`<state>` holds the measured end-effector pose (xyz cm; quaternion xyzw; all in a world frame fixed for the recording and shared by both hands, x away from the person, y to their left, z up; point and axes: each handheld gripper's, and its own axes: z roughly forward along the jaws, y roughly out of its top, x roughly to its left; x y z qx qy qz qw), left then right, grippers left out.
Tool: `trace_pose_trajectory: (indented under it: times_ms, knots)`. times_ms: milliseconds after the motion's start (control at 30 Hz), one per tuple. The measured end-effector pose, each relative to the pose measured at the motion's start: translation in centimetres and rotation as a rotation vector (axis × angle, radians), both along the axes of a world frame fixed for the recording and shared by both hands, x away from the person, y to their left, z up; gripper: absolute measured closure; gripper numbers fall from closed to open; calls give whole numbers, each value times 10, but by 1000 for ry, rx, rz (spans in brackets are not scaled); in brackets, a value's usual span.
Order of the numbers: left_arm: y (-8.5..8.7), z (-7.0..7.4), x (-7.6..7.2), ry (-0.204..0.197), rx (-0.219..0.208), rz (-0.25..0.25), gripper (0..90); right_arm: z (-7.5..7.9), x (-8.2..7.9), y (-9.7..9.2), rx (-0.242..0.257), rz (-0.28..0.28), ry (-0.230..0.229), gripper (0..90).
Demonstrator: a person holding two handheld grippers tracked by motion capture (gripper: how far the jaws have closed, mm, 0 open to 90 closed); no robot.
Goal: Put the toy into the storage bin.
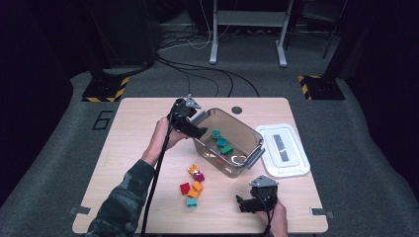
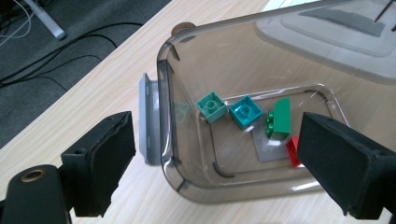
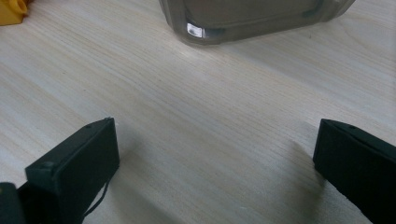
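The left tool (image 1: 197, 129) hangs at the bin's (image 1: 247, 136) near-left corner, jaws wide apart, nothing between them. The right tool (image 1: 245, 203) rests low over the desk (image 1: 133, 123) near its front edge, jaws also spread and holding nothing. The light wooden desk stands on grey carpet with cables behind. The clear bin lies diagonally, long axis running from back-left to front-right, bricks (image 2: 245, 112) inside; a lid (image 1: 282, 148) lies just beside it.

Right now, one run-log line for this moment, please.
left gripper: open over clear bin | right gripper: open above table | blocks loose
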<state>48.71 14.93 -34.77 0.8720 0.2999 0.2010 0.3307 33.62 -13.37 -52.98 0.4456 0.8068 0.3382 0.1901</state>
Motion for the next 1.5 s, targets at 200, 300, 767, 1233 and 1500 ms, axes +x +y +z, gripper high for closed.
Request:
trace_pose_trajectory:
  times_ms: [200,300,767,1233,1500]
  knots:
    - [14,-10,-22,-7,-3,-3,78,0,0,-1,-4,9,1,0]
    - [19,-17,-30,-2,3,-8,75,0,0,-1,-4,9,1,0]
    - [40,-60,-55,62,23,1,25,0,0,-1,-4,8,1,0]
    - [53,-101,-73,132,34,-16,20,0,0,0,-4,7,1,0]
    - [54,-121,-84,165,29,-26,19,0,0,0,-4,7,1,0]
